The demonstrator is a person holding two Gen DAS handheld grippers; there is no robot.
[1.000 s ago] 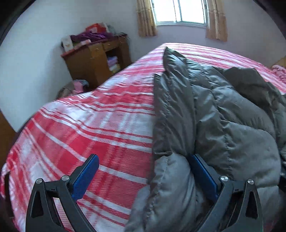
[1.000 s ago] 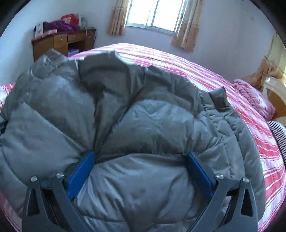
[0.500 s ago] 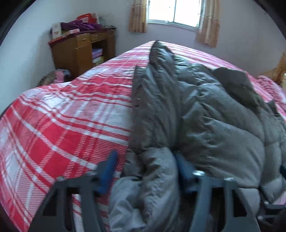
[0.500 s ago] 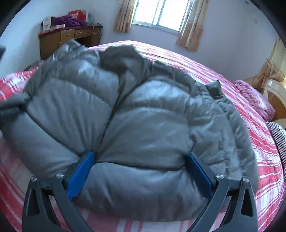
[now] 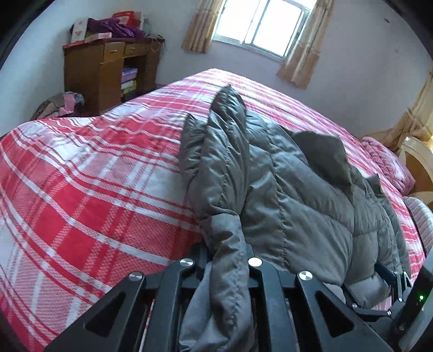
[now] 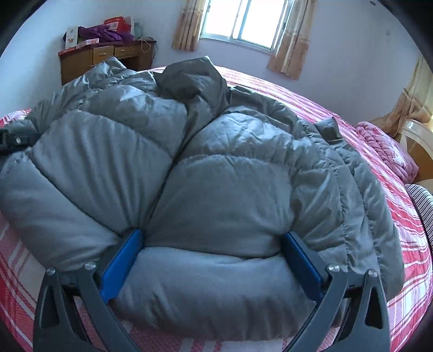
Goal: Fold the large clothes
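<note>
Grey down jacket (image 6: 216, 173) on bed with red-and-white plaid blanket (image 5: 89, 189), gripped at both near corners.

Left gripper (image 5: 226, 266): fingers pinched almost together on a narrow fold at the jacket's edge, cloth bunched between them. Right gripper (image 6: 213, 260): blue fingers (image 6: 121, 260) spread wide, a thick padded roll of the hem filling the gap and touching both. Wooden cabinet (image 5: 108, 70) and curtained window (image 5: 259, 24) behind.
</note>
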